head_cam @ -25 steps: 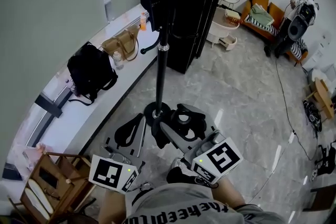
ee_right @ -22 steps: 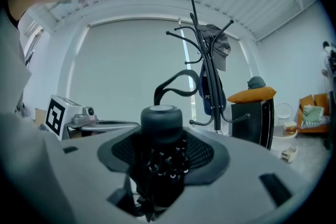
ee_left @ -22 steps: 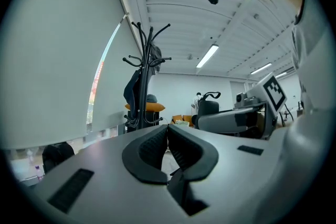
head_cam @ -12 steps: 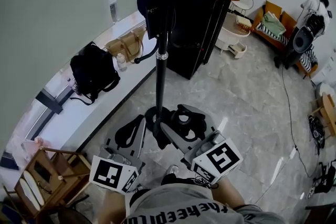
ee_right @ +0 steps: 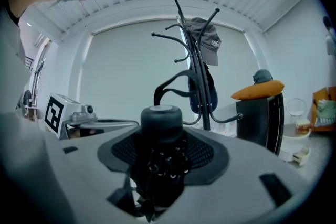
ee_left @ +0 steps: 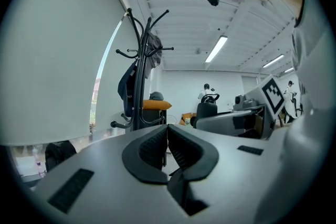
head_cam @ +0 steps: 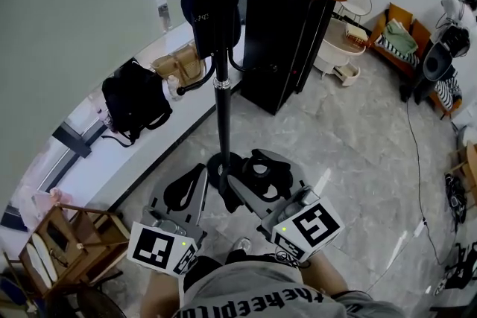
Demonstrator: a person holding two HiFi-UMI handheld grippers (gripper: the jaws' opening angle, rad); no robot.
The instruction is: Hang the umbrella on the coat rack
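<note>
Rack top has slid left and further into the head view since the earlier frame; both grippers sit where they were. Tall black metal coat rack (head_cam: pixel 220 86) stands just ahead, with a dark bag or garment (head_cam: pixel 211 4) on one hook. Right gripper (ee_right: pixel 161 157) is clamped on the folded black umbrella (ee_right: pixel 160 123), its strap loop uppermost. Left gripper (ee_left: pixel 167 150) has jaws pressed together, empty. Progress: umbrella in hand, rack near; lifting and hooking remain.
</note>
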